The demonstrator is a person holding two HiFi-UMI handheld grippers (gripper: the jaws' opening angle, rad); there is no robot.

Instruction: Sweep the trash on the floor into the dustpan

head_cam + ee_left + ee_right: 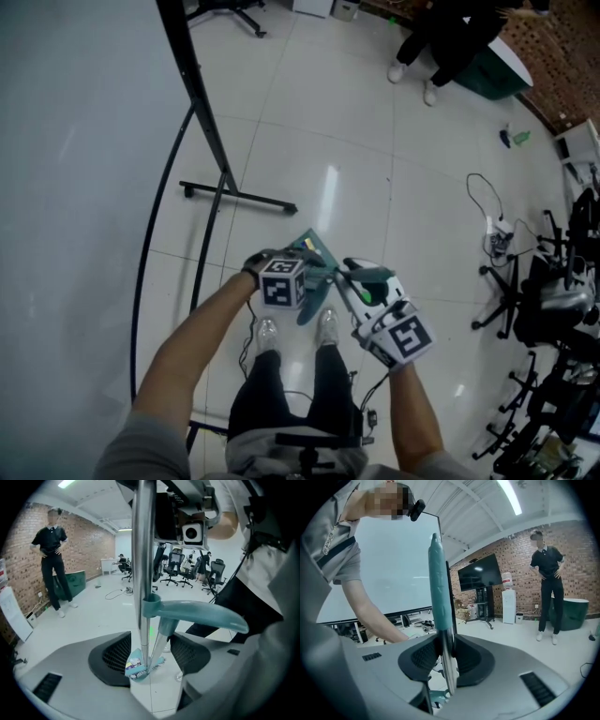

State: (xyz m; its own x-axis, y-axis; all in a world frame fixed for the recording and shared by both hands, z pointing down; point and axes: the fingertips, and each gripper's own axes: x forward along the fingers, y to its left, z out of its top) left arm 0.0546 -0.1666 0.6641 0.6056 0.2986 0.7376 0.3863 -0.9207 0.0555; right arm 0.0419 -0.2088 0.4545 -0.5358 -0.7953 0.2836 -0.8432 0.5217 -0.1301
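Left gripper: jaws clamped on the slanted stem of the dustpan, with the broom pole alongside in the same gap. Pan is low, just beyond the person's shoes, wrappers lying in it. Right gripper, just right of the left: jaws clenched on the broom, below its teal grip.

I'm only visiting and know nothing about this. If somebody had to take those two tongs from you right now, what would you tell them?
Left tongs: closed on the dustpan handle, with the broom pole clipped beside it.
Right tongs: closed on the broom pole, higher up.
Dustpan: below the tongs, a wrapper lying in it.
Done: that wrapper looks swept in.
Left: check the floor for more scraps, then probably carry the dustpan off.
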